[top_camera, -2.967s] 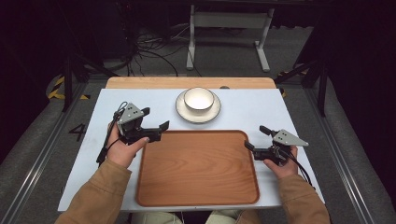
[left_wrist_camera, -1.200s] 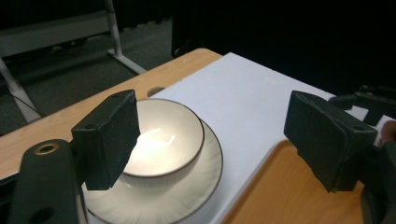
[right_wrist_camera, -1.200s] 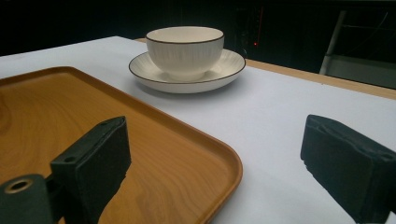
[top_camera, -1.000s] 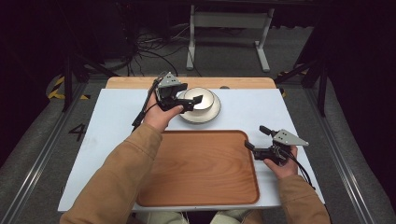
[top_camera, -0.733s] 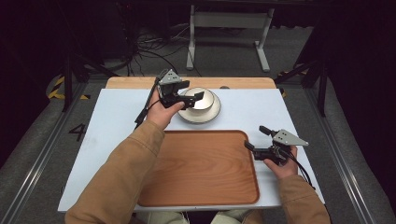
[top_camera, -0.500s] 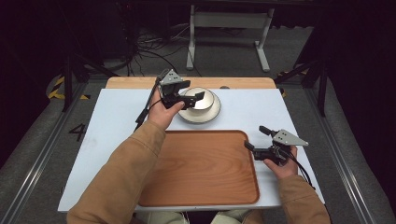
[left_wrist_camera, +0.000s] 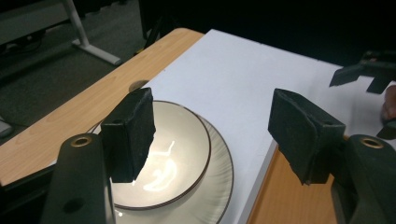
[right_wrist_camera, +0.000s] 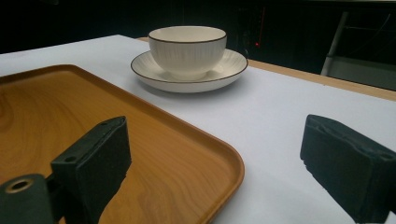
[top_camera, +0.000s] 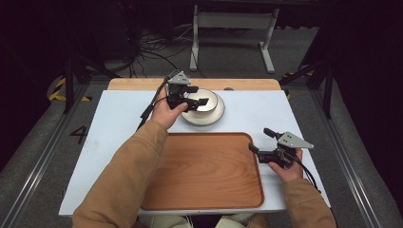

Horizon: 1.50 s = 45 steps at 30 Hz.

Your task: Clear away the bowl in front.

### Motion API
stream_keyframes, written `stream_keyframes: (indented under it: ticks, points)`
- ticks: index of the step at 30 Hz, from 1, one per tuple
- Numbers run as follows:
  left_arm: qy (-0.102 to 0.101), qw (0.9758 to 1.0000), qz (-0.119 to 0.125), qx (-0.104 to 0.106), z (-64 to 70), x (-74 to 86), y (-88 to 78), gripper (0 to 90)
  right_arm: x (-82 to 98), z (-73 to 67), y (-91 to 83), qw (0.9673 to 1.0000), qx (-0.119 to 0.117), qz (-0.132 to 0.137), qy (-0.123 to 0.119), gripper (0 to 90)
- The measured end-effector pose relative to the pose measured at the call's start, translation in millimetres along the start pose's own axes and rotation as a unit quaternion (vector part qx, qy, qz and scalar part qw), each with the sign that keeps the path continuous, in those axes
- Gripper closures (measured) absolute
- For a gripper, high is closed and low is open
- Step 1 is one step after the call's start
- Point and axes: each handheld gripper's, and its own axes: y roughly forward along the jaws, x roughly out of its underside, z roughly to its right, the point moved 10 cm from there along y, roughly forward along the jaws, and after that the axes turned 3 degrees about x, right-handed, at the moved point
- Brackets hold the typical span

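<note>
A cream bowl (top_camera: 212, 98) stands on a matching saucer (top_camera: 209, 117) at the back of the white table, just beyond a wooden tray (top_camera: 204, 171). My left gripper (top_camera: 202, 95) hangs over the bowl, open, its jaws having just been closing. In the left gripper view one pad (left_wrist_camera: 130, 133) is over the bowl's inside (left_wrist_camera: 173, 154) and the other (left_wrist_camera: 301, 133) over the table beside the saucer (left_wrist_camera: 217, 196), touching nothing. My right gripper (top_camera: 258, 139) rests open at the tray's right rim. Its jaws (right_wrist_camera: 215, 163) straddle the tray's edge (right_wrist_camera: 224, 158).
The white tabletop (top_camera: 119, 128) lies bare on the left; a wooden strip (top_camera: 138, 84) runs along its back edge. Behind the table are a white stand (top_camera: 233, 21) and cables on the floor. In the left gripper view the other gripper (left_wrist_camera: 369, 74) sits at top right.
My left gripper has left the tray's left rim, reached the bowl and slid a little right over it, its jaws narrowing. The right gripper has stayed put.
</note>
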Motion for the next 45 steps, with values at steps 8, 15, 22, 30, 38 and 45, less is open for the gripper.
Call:
stream_keyframes:
  ticks: [8,15,22,30,38,45]
  points:
    - [-0.025,0.9968,-0.069,-0.031,-12.3,16.2,7.2,21.9,0.0,0.0,-0.1,1.0000,0.000,0.000,0.000,8.8]
    - [-0.056,0.9947,-0.077,-0.040,-18.5,22.0,13.1,12.3,0.0,0.0,-0.1,1.0000,0.000,0.000,0.000,8.9]
    - [-0.028,0.9952,-0.087,-0.035,-14.7,26.0,23.6,14.0,-0.1,-0.2,-0.1,1.0000,0.000,0.001,-0.002,8.8]
    - [-0.035,0.9921,-0.113,-0.041,-18.2,37.6,34.0,16.4,-0.1,-0.3,-0.2,1.0000,-0.001,0.001,-0.001,8.8]
    - [-0.026,0.9915,-0.124,-0.028,-15.0,43.2,42.2,22.2,-0.1,-0.3,-0.2,1.0000,-0.001,0.001,-0.001,8.8]
    - [-0.031,0.9914,-0.127,-0.008,-11.3,50.0,53.1,28.3,-0.2,-0.3,-0.2,1.0000,-0.001,0.001,0.000,8.9]
